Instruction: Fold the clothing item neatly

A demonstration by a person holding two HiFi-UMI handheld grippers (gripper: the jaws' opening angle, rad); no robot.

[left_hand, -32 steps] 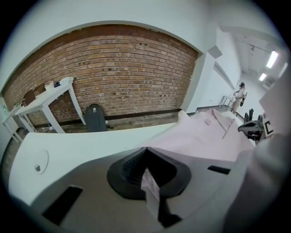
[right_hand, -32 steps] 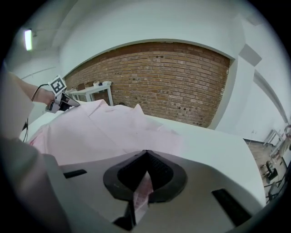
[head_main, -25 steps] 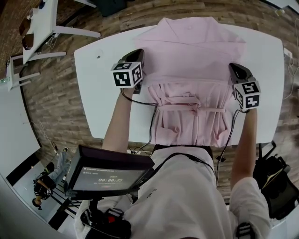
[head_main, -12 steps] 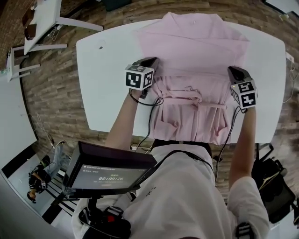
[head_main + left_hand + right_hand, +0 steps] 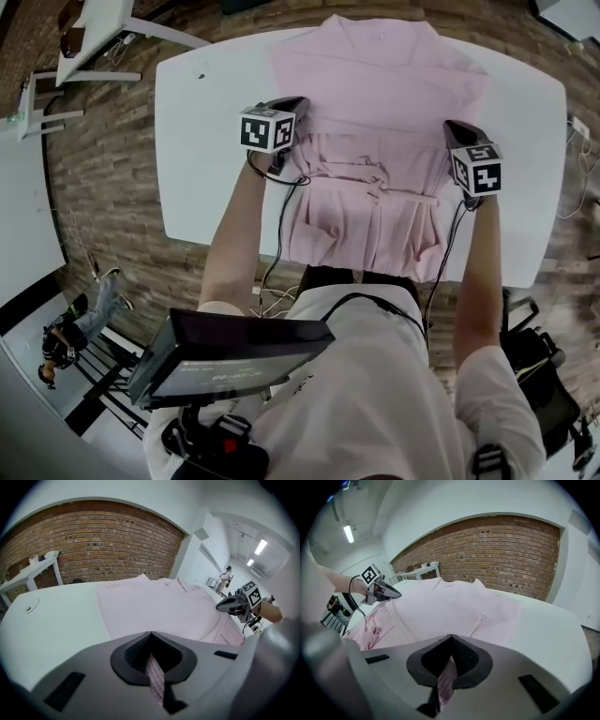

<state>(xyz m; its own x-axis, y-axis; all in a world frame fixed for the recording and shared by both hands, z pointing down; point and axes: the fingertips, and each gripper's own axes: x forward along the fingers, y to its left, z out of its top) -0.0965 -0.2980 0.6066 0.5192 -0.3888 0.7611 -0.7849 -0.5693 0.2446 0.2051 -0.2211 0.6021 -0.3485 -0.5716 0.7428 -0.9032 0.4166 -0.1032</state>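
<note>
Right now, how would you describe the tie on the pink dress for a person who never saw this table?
Find the white table, then the pink dress spread on it, collar at the far edge. Toward the table's near edge, a narrow waist tie crosses the dress; its small knot and the gathers around it set it apart from the smooth cloth above.

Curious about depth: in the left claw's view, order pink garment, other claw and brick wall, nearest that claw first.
1. Pink garment: pinched in the left claw.
2. Other claw: off to the right.
3. Brick wall: far behind.
</note>
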